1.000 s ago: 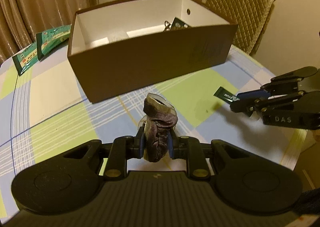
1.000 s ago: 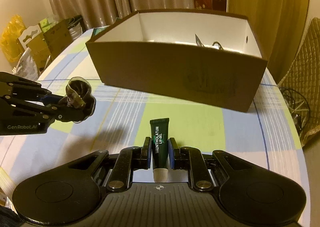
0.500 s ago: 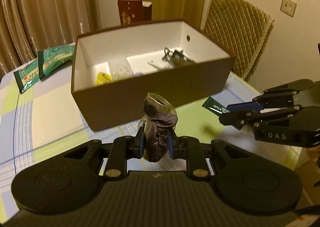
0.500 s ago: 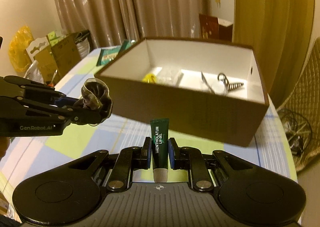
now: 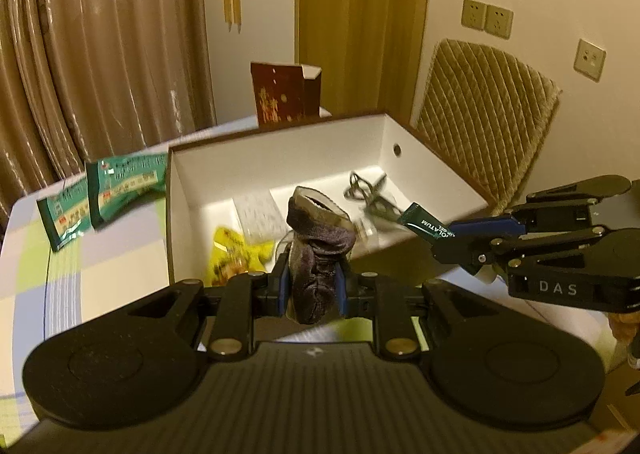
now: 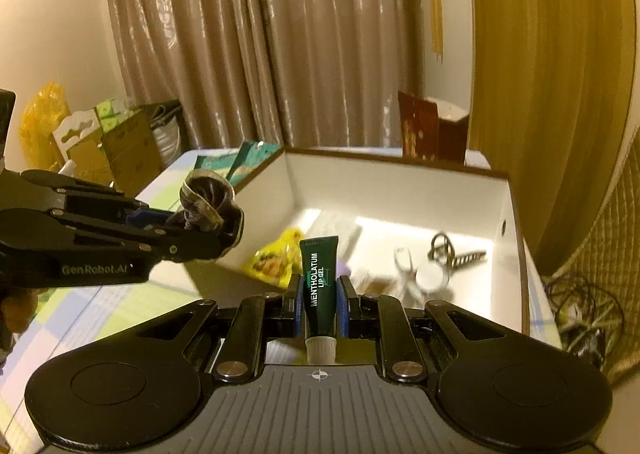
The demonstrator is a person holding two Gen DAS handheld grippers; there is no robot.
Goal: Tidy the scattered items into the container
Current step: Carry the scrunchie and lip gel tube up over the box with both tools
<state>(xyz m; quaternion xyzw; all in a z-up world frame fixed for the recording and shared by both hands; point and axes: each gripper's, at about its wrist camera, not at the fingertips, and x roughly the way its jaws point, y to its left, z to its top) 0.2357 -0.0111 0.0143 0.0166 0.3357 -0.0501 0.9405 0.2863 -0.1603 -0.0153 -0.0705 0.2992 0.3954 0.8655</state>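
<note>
Currently, your holdings and their places, item by item:

Left gripper [image 5: 311, 285]: your jaws are closed tight on a dark rolled sock [image 5: 318, 250], which stands upright between the blue pads with its open cuff on top; it hangs in the air at the near wall of the box.

Right gripper [image 6: 320, 304]: your jaws are pinched on a dark green lip gel tube [image 6: 320, 278], white cap toward the camera, flat crimped end pointing up and forward; it too is off the table, just short of the box's near edge.

Container: a brown cardboard box [image 6: 514, 213] with a white inside, open at the top, on the checked tablecloth [image 5: 80, 254].

Already inside the box: a yellow snack packet [image 6: 274, 258] by the near left corner, a clear plastic packet [image 5: 258, 213] beside it, a metal hair claw [image 6: 452, 252] toward the right wall, and a small pale clip or ring [image 6: 420, 276], though blur makes it hard to name.

Outside the box: two green sachets [image 5: 100, 193] on the cloth to its left; a dark red carton [image 5: 286, 93] behind it; a quilted chair back [image 5: 484, 113] to the right
</note>
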